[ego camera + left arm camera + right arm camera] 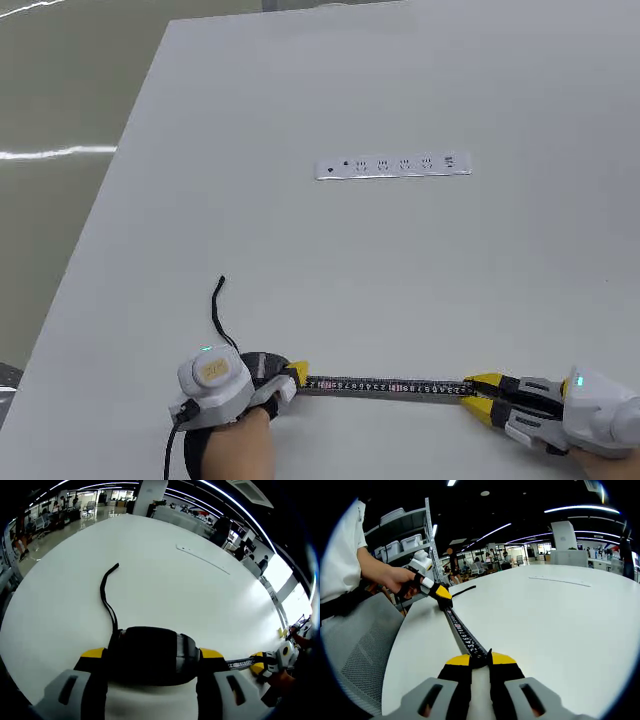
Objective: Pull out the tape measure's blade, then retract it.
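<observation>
Left gripper (152,655): jaws closed onto the black tape measure case (150,642), one yellow tip on each side of it, so I log it as holding the case. In the head view this gripper sits at the near left edge of the white table (400,270), low on the surface, tips pointing right. The left hand (238,442) wraps its grip from below, wrist coming in from the near edge. The case's black wrist strap (218,310) trails loose across the table, away from me. Right gripper (480,659): jaws narrow, pinched together on the end of the blade (385,386). In the right gripper view the yellow tips meet over the tape's end. I cannot make out the end hook itself. This gripper lies at the near right of the table, tips pointing left toward the case, nearly level with the surface. The blade is out, running in a straight line between the two grippers, just above or on the tabletop; I cannot tell which. Its printed scale faces up. Both grippers are roughly in line along the near edge, well apart. A white power strip (393,165) lies flat farther out on the table, well clear of both grippers.
</observation>
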Tool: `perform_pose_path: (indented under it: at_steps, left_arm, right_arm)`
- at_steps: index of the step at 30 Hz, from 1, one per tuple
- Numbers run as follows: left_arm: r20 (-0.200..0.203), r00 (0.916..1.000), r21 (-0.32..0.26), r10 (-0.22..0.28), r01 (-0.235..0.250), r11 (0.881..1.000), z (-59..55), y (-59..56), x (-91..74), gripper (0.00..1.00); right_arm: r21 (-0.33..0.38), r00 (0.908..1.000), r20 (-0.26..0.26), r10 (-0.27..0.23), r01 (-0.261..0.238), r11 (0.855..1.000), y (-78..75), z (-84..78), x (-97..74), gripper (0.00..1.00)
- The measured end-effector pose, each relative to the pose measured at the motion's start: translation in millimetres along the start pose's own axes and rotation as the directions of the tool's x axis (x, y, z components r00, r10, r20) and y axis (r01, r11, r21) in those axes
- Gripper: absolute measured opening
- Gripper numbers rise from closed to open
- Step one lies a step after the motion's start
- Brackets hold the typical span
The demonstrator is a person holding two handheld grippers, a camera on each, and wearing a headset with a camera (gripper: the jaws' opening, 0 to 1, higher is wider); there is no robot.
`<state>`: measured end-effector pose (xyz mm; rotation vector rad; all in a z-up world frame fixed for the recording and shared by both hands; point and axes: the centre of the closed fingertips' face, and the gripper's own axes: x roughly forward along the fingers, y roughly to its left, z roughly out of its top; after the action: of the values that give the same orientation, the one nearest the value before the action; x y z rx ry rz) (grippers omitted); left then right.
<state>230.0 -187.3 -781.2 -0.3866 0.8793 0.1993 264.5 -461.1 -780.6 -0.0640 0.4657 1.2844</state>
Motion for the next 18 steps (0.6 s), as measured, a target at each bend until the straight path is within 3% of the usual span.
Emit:
perform_pose_path:
  at_steps: [18]
  left_arm:
    - [-0.027,0.9996,-0.01,0.007,-0.007,1.0,-2.1,1.4,-0.2,0.68]
  right_arm:
    - [-0.014,0.9999,-0.002,0.013,-0.013,1.0,4.6,1.9,6.8,0.11]
